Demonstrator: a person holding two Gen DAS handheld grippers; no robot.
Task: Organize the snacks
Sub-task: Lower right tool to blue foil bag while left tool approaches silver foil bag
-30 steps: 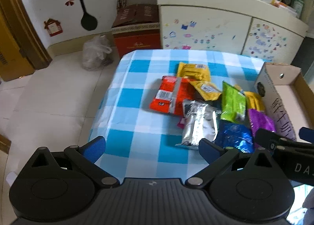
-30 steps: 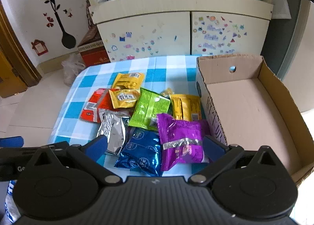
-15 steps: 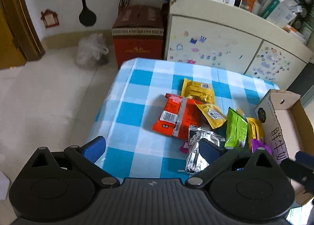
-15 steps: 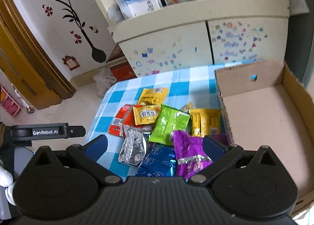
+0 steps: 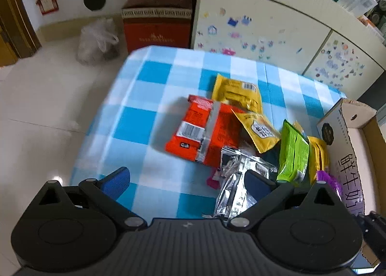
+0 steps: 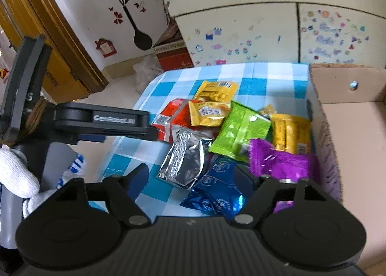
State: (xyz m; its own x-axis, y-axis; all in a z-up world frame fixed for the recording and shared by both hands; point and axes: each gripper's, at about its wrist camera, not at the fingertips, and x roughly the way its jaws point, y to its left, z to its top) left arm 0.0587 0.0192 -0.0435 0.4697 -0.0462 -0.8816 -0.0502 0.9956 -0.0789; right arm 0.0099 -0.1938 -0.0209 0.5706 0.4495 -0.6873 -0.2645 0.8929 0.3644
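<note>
Right wrist view: the right gripper (image 6: 190, 177), at lower centre of the frame, has just been closing from its widest spread to roughly half. The blue packet (image 6: 217, 191) and the near corner of the silver packet (image 6: 185, 158) lie between the fingers. One finger sits against the blue packet's edge and the other stands clear of it, so nothing is clamped yet. The purple packet (image 6: 279, 160), which sat between the fingers a second ago, now lies right of them, beside the wall of the cardboard box (image 6: 342, 83).

Left wrist view: the left gripper (image 5: 185, 179) is spread wide and holds nothing. It has come lower and closer to the pile, which fills more of the centre and right of the frame than a second ago. One finger now overlaps the silver packet, and the red packet (image 5: 205, 131) lies just above centre on the checked cloth (image 5: 144, 126).

Finding: all the snacks are on the cloth, and the part of the box floor in view is bare. Judged intent: the right claw is committing to the blue packet for transfer into the box. The grip is incomplete, and the foil may slip or drag the silver packet along.
</note>
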